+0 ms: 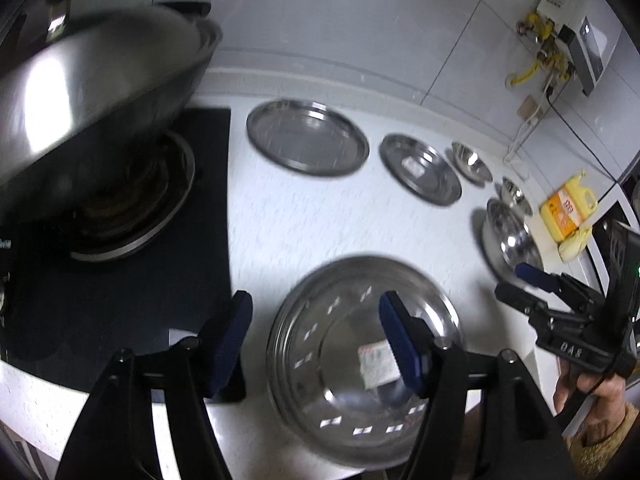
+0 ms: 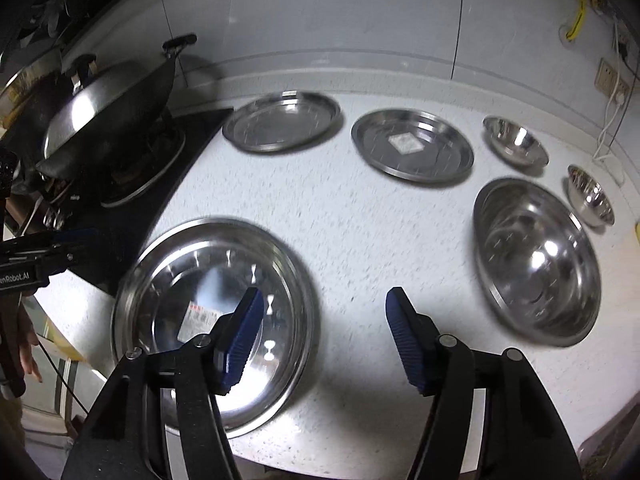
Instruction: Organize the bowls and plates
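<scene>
Steel plates and bowls lie on a white speckled counter (image 2: 340, 220). A large plate with a label (image 2: 216, 320) (image 1: 360, 364) sits at the front edge. Two more plates (image 2: 282, 120) (image 2: 412, 146) lie at the back. A big bowl (image 2: 536, 260) and two small bowls (image 2: 516, 142) (image 2: 591, 196) stand at the right. My left gripper (image 1: 316, 340) is open above the front plate's left rim. My right gripper (image 2: 324, 340) is open and empty, above the counter just right of that plate; it also shows in the left wrist view (image 1: 516, 284).
A black gas hob (image 1: 120, 240) with a lidded wok (image 2: 112, 112) (image 1: 92, 112) stands left of the counter. A yellow bottle (image 1: 568, 208) stands at the far right. A grey tiled wall (image 2: 320, 12) runs behind. The counter's front edge is just below the front plate.
</scene>
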{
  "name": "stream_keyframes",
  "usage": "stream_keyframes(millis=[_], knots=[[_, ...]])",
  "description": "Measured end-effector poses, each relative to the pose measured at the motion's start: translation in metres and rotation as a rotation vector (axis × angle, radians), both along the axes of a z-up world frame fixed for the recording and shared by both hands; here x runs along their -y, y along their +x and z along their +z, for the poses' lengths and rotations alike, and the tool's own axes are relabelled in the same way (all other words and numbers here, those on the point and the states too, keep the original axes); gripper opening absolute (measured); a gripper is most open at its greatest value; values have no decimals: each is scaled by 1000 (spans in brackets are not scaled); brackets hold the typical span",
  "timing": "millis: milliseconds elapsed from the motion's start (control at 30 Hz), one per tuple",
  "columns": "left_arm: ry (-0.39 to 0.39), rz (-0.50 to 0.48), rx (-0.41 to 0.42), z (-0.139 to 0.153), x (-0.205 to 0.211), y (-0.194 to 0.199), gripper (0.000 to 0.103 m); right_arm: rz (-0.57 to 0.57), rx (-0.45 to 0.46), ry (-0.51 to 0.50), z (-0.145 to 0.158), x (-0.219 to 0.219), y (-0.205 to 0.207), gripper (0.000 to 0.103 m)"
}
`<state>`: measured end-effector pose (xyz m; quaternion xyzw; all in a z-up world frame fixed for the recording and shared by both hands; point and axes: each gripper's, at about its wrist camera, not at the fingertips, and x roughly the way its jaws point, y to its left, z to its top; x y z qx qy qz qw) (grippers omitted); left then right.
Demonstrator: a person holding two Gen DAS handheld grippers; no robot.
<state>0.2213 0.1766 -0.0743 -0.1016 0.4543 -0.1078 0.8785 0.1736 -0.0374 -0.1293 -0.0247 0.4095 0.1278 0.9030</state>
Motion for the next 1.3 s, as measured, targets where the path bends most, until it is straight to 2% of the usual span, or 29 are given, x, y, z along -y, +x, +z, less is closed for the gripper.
stream_keyframes(millis=[167, 367, 533, 633, 733, 967, 1300], knots=[[16, 4, 14, 14, 9, 26, 64, 6, 43, 1, 20, 0, 12, 62], [-21, 13, -11, 18, 23, 55, 64, 27, 81, -18, 39, -3, 38, 62], [-51, 32, -40, 11, 50, 82, 64, 0, 90, -8, 48, 19, 68, 62], [-86, 52, -76, 1, 68, 100, 64, -27, 96, -41, 48, 37, 91, 62], [-101, 73, -97, -9, 91, 124, 64, -45, 82, -46, 44, 59, 120, 62], [-93, 123, -162, -36, 126, 187, 64, -56, -13, -36, 18, 98, 193, 62], [-71, 168, -230, -72, 146, 238, 64, 25, -131, -31, -24, 108, 246, 62]])
